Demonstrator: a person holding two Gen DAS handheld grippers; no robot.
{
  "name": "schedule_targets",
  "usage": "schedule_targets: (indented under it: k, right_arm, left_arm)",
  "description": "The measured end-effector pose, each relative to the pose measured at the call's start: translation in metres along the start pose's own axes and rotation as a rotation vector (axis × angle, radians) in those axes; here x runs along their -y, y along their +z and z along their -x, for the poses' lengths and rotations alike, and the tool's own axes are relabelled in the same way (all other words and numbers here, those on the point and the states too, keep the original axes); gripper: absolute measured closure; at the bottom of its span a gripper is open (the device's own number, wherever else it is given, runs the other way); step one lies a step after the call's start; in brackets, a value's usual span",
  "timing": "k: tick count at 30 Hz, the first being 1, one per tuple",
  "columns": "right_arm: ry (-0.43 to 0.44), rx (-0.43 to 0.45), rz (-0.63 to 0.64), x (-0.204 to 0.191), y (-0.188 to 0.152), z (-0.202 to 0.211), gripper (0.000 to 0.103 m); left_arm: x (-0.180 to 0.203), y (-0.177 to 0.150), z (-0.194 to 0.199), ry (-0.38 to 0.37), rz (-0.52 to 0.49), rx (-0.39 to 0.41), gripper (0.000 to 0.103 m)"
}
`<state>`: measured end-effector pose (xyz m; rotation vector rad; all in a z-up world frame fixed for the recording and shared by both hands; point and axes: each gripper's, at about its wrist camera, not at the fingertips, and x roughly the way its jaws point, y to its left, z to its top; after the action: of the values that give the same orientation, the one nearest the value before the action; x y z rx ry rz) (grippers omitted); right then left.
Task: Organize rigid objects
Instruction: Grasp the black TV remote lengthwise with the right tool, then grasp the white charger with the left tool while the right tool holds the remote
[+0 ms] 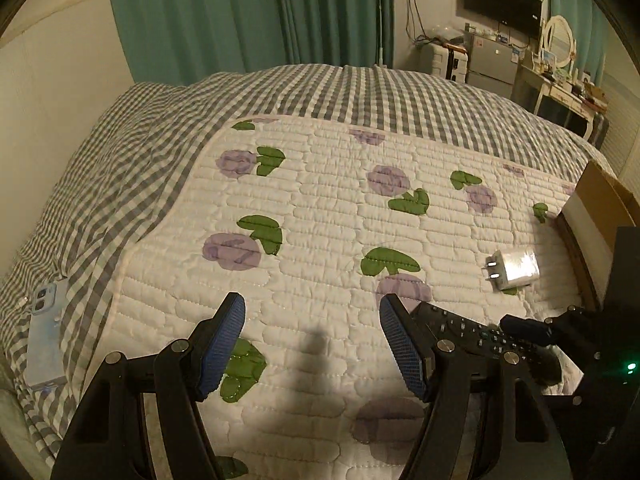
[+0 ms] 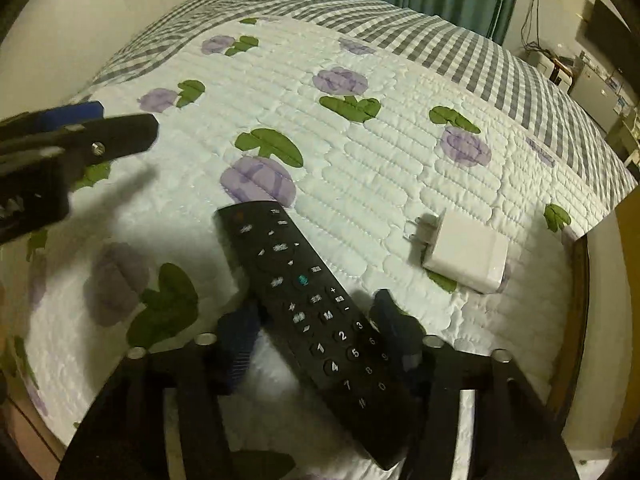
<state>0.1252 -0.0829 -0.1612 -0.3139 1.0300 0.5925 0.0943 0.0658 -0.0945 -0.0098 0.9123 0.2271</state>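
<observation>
Your right tongs (image 2: 316, 344) straddled the black remote (image 2: 320, 304) at its number-pad end in the lower centre of the frame; whether the pads yet pinched it could not be told. Your left tongs (image 1: 312, 348) stood spread and empty over the bed quilt (image 1: 320, 208), apparently in reserve. The white charger (image 2: 464, 256) lay apart at centre right, probably the next item.
</observation>
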Motion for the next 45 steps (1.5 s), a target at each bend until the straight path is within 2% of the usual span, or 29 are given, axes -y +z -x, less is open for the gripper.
schedule_targets:
  k: [7,13,17,20,24,26,30,33,36,40,44,45]
  right_arm:
    - [-0.051,0.03,-0.061,0.016,-0.01,0.028,0.083]
    - [-0.086,0.075,-0.171,0.045,-0.017,0.066,0.084]
    - [-0.129,0.088,-0.256,0.066,-0.022,0.08,0.084]
    - [-0.125,0.074,-0.309,0.075,-0.022,0.07,0.084]
    - [-0.215,0.014,-0.404,0.095,-0.026,0.04,0.084]
    - [-0.212,0.001,-0.437,0.103,-0.026,0.028,0.083]
    - [-0.173,0.004,-0.354,0.096,-0.015,0.015,0.083]
    - [-0.088,0.022,-0.317,0.092,-0.009,0.014,0.084]
    - [-0.056,0.041,-0.283,0.078,-0.004,0.013,0.084]
    - [0.067,0.063,-0.312,0.073,-0.001,0.007,0.084]
    - [-0.067,0.098,-0.335,0.08,-0.005,0.021,0.085]
    - [-0.078,0.105,-0.348,0.085,-0.006,0.026,0.085]
  left_arm:
    - [0.01,-0.002,0.001,-0.022,-0.024,-0.003,0.03]
    - [0.019,-0.002,-0.002,-0.067,-0.026,-0.016,0.03]
    - [0.035,0.004,-0.008,-0.15,-0.012,-0.055,0.03]
    - [0.052,0.009,-0.008,-0.181,-0.041,-0.047,0.03]
    - [0.06,0.011,-0.012,-0.18,-0.06,-0.04,0.03]
    - [0.059,0.009,-0.017,-0.171,-0.063,-0.047,0.03]
    - [0.052,0.008,-0.03,-0.155,-0.051,-0.072,0.03]
    - [0.046,0.01,-0.032,-0.148,-0.037,-0.073,0.03]
    - [0.043,0.01,-0.031,-0.15,-0.032,-0.07,0.03]
    - [0.049,0.01,-0.034,-0.163,-0.054,-0.08,0.03]
    - [0.068,0.013,-0.041,-0.211,-0.108,-0.097,0.03]
    - [0.074,0.014,-0.043,-0.224,-0.119,-0.098,0.03]
